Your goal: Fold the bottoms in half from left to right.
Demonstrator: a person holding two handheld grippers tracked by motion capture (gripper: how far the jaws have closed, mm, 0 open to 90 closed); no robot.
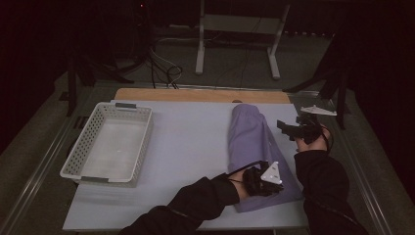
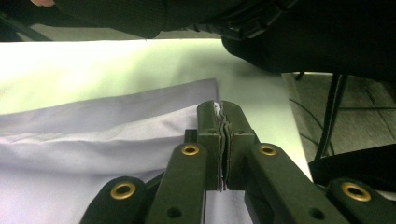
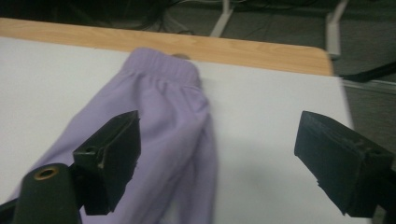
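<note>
Purple garment (image 1: pixel 250 147), soft cloth with an elastic waistband (image 3: pixel 161 65) at the far end, lying folded lengthwise right of centre on the pale mat (image 1: pixel 191 142), waistband toward the wooden table edge (image 1: pixel 200 94).

Left gripper (image 1: pixel 262 178) at the near end of the cloth, jaws pressed together on a thin pinch of fabric edge (image 2: pixel 220 108), cloth visible squeezed between the pads.

Right gripper (image 1: pixel 293 129) raised beside the garment's right edge, jaws spread wide apart, nothing between them.

Likely handling: light, limp, no stiffness; sagging and draping when lifted from 1 point; layers liable to slide apart. Not fragile, not slippery under rubbery pads.

Best holds: hems, corners, the thicker waistband; 2 pinches well apart to keep an edge straight.

White basket (image 1: pixel 108 142) standing well apart at the mat's left side.
</note>
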